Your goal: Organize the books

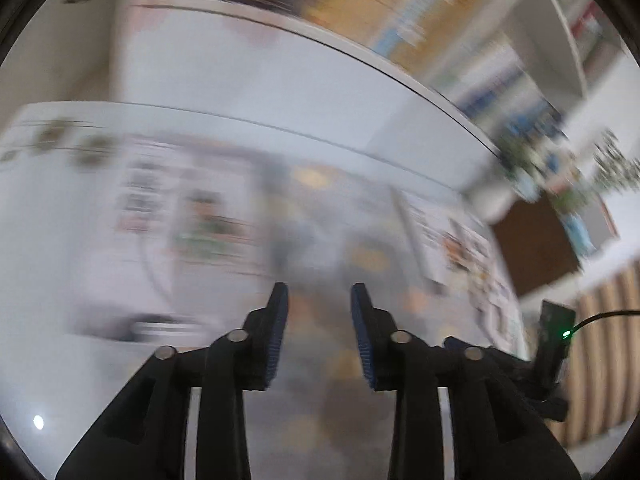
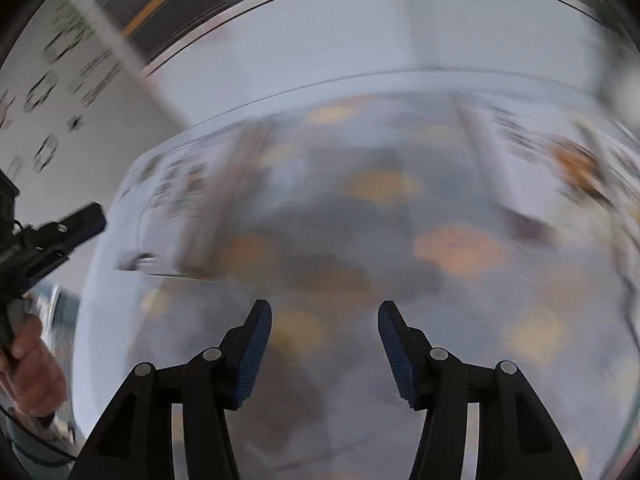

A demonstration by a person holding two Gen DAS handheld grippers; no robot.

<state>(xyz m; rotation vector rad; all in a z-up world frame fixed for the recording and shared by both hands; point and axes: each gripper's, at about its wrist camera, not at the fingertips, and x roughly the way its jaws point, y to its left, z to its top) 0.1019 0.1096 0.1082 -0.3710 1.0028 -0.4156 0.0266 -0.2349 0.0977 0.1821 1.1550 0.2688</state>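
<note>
Meanwhile, both grippers are hanging empty, likely between grabs: the left gripper [image 1: 319, 289] is gaping narrowly and the right gripper [image 2: 325, 306] wider above blurred books [image 2: 360, 216] lying flat on the white table [image 1: 280, 92]. Only the left view is showing shelved books [image 1: 404, 12]; only the right is showing a hand [image 2: 34, 368].

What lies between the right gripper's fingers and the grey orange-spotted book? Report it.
Nothing: in the right wrist view the right gripper hangs open over the grey orange-spotted book, gap bare.
</note>
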